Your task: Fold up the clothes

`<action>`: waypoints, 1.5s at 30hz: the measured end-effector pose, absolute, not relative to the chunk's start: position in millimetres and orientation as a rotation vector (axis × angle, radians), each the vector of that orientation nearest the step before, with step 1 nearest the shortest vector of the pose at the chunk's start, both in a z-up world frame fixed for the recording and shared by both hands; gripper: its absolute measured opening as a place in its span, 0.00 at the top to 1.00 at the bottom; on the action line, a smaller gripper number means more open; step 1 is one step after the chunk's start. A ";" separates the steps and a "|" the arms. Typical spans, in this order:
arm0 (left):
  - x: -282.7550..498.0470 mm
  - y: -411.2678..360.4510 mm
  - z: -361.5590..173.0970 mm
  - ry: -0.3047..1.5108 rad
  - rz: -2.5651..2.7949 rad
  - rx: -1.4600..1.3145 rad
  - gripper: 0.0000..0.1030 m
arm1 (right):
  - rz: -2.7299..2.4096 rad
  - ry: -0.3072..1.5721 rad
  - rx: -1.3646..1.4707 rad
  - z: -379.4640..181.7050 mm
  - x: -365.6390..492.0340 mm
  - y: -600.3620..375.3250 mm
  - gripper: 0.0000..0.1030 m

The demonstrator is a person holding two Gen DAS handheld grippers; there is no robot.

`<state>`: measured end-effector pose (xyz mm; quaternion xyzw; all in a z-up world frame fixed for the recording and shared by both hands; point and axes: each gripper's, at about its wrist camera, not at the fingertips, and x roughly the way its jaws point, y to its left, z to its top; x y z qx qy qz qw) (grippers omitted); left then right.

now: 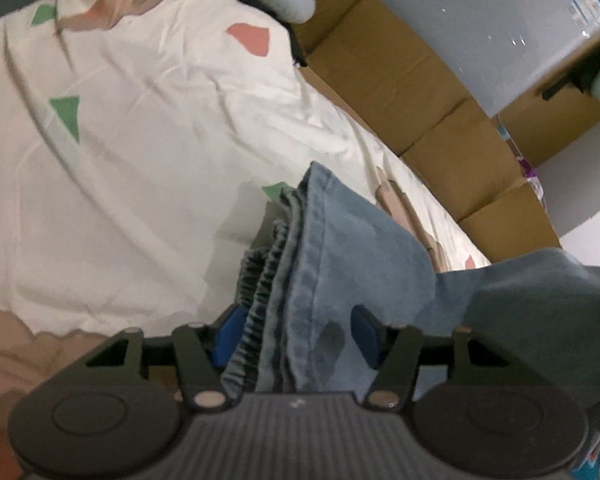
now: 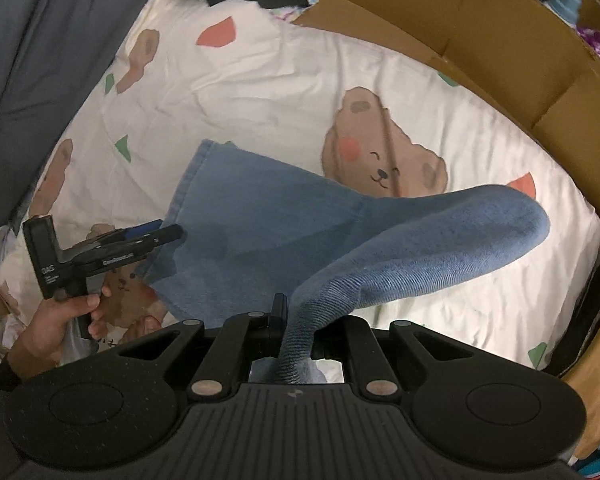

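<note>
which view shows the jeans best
The right wrist view: the jeans spread over the bedsheet, from the hem to the bunch rising into the right gripper. The left wrist view shows only the bunched waistband and hem up close.

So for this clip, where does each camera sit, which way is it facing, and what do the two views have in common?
Left wrist: sits on the left tool, looking forward and down across the bedsheet to cardboard boxes; bunched jeans between its blue pads.
Right wrist: sits on the right tool, looking steeply down at the bedsheet; jeans pinched in it; the left tool and left hand show.
Shared: jeans, bear-print bedsheet, boxes.
</note>
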<state>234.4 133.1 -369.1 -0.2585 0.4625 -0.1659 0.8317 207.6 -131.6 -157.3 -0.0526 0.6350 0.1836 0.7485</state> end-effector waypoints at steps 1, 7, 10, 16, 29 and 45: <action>233.6 134.4 -370.6 0.980 -0.353 -0.558 0.43 | 0.403 1.385 -0.123 -156.7 206.1 -126.7 0.93; 229.7 139.1 -378.1 0.983 -0.359 -0.580 0.54 | 0.430 1.363 -0.207 -157.4 196.0 -93.9 0.93; 229.4 141.3 -379.8 0.981 -0.363 -0.588 0.57 | 0.441 1.355 -0.222 -160.5 194.8 -79.8 0.93; 227.0 147.3 -378.7 0.969 -0.358 -0.608 0.61 | 0.470 1.325 -0.267 -169.4 192.6 -50.7 0.93; 223.7 153.9 -379.0 0.966 -0.373 -0.653 0.69 | 0.507 1.275 -0.170 -192.2 193.6 -15.7 0.93; 226.4 180.0 -354.4 0.886 -0.334 -0.654 0.71 | 0.510 1.283 -0.316 -264.4 182.7 53.1 0.93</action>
